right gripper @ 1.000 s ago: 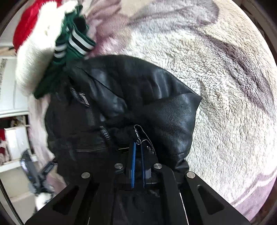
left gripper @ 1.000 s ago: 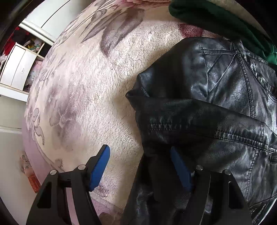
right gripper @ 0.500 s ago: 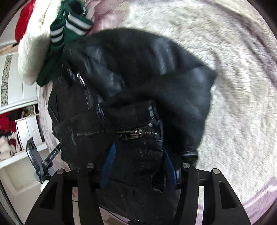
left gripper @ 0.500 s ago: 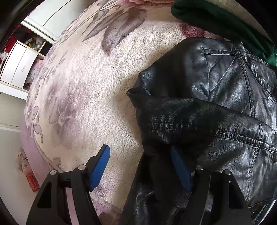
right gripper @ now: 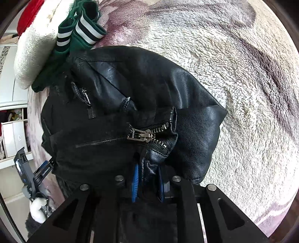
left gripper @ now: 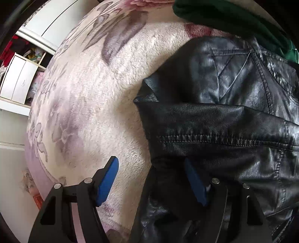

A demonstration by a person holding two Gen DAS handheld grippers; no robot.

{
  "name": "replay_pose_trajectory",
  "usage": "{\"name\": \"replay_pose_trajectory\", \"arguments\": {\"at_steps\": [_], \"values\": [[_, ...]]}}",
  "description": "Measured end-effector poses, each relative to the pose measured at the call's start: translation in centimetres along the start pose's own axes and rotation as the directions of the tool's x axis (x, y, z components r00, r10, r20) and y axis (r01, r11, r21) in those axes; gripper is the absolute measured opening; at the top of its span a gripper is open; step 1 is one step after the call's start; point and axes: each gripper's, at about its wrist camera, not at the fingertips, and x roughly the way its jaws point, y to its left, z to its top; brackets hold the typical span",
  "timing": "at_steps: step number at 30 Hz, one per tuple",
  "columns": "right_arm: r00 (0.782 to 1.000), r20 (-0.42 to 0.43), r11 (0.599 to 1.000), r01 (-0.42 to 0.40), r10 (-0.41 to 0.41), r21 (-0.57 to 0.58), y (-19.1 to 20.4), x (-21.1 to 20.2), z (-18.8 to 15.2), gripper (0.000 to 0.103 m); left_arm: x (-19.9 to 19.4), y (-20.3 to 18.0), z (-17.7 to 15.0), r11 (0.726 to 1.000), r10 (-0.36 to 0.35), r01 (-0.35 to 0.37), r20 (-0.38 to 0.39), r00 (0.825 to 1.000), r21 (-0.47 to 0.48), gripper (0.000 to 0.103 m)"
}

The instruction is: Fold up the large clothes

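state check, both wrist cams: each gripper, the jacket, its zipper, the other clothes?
Left gripper: open, jacket edge between its fingers, not pinched.
Right gripper: jaws just closing, pinching a leather fold below the zipper.
Black leather jacket: partly folded, bunched on the fleece blanket.
Zipper: partly undone, slider midway.
Green striped garment: crumpled, beside the jacket's far edge.
White fleece item: piled beside it.

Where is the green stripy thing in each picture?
Left wrist view: the green garment shows only as plain dark green cloth along the top right edge; no stripes visible.
Right wrist view: it lies at the top left, white-and-black striped cuffs showing, beside a white fluffy item.
Shared landmark: the black leather jacket, just below the green cloth in both.
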Motion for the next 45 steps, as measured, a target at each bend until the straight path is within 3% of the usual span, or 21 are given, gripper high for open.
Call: {"name": "replay_pose_trajectory", "arguments": {"at_steps": [2,5,7,9,13,17,18,19,21,26,31,35,38,41,44,45], "values": [[0.999,0.036,1.000,0.030,-0.030,-0.007,-0.3,-2.2,-0.6,0.036,-1.5,0.6,-0.4,1.000,0.004,-0.004,0.026,1.000,-0.010,0.072],[0.995,0.081,0.998,0.054,-0.052,-0.021,-1.8,-5.1,-2.5,0.040,-3.7,1.7,-2.0,0.999,0.032,-0.030,0.058,0.998,-0.037,0.072],[0.998,0.055,0.999,0.045,-0.044,-0.027,-2.6,-5.4,-4.2,0.041,-5.1,2.6,-3.7,0.997,0.047,-0.043,0.061,0.997,-0.070,0.072],[0.996,-0.034,0.995,0.082,-0.084,-0.055,-3.8,-4.2,-6.8,0.041,-5.7,3.4,-5.4,0.993,0.070,-0.065,0.052,0.996,-0.099,0.072],[0.984,-0.130,0.987,0.106,-0.121,-0.117,-5.1,-1.1,-10.2,0.041,-3.7,4.6,-9.8,0.982,0.113,-0.119,-0.048,0.992,-0.144,0.072],[0.983,-0.119,0.978,0.120,-0.142,-0.172,-4.9,2.6,-10.9,0.041,0.9,4.6,-12.8,0.979,0.127,-0.150,-0.161,0.979,-0.136,0.072],[0.983,-0.097,0.975,0.139,-0.158,-0.175,-4.9,3.1,-10.9,0.041,1.9,4.5,-13.3,0.980,0.143,-0.164,-0.171,0.975,-0.114,0.075],[0.980,-0.075,0.974,0.170,-0.183,-0.148,-5.3,3.4,-10.9,0.043,2.3,4.6,-13.6,0.981,0.141,-0.160,-0.156,0.978,-0.112,0.087],[0.982,-0.063,0.983,0.175,-0.179,-0.061,-5.9,3.7,-11.0,0.043,2.5,4.9,-13.6,0.972,0.204,-0.217,-0.134,0.970,-0.089,0.101],[0.958,-0.029,0.957,0.284,-0.286,-0.063,-4.6,3.0,-12.4,0.043,2.1,6.0,-13.6,0.981,0.163,-0.174,-0.120,0.979,-0.084,0.102],[0.978,-0.115,0.984,0.177,-0.176,-0.001,-4.8,1.3,-14.7,0.046,-0.9,9.8,-15.5,0.979,0.062,-0.082,-0.108,0.992,-0.186,0.102],[0.972,-0.168,0.985,0.170,-0.165,0.013,-5.7,1.9,-18.4,0.046,0.5,10.6,-18.0,0.987,0.004,-0.029,-0.155,0.988,-0.160,0.102],[0.961,-0.225,0.978,0.185,-0.160,0.097,-9.1,3.3,-21.5,0.046,2.7,10.1,-19.8,0.993,0.032,-0.049,-0.154,0.987,-0.111,0.103],[0.975,-0.203,0.971,0.133,-0.092,0.199,-11.1,3.1,-23.0,0.047,3.1,9.9,-19.4,0.996,0.047,-0.057,-0.136,0.990,-0.069,0.103],[0.976,-0.203,0.965,0.124,-0.077,0.232,-13.0,2.6,-23.8,0.047,3.1,9.6,-19.2,0.997,0.060,-0.066,-0.128,0.990,-0.050,0.103],[0.980,-0.196,0.960,0.080,-0.026,0.268,-13.8,2.5,-24.3,0.046,3.2,9.7,-19.2,0.997,0.055,-0.063,-0.129,0.990,-0.054,0.103]]}}
